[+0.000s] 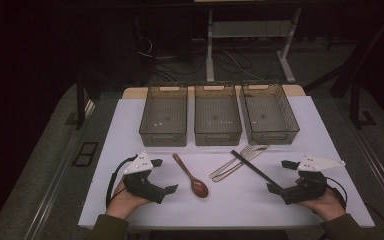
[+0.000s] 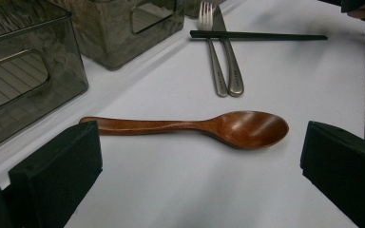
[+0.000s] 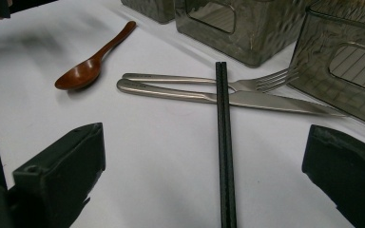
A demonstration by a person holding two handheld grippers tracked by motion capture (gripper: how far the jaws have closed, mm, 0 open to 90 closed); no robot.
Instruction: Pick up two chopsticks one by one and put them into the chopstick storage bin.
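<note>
On table, before three empty bins (image 1: 218,131): spoon (image 1: 191,176), fork (image 1: 240,159), knife (image 3: 228,98), chopsticks (image 1: 256,169) all unsorted | left gripper (image 1: 164,176) jaws apart, empty | right gripper (image 1: 279,176) jaws apart, empty | nothing started

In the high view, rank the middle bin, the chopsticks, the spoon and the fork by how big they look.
1. Middle bin
2. Chopsticks
3. Fork and spoon: about the same length, too close to rank.

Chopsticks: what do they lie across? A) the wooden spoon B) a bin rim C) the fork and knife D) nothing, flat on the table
C: the black chopsticks cross over the fork and the knife, while the wooden spoon lies apart.
</note>
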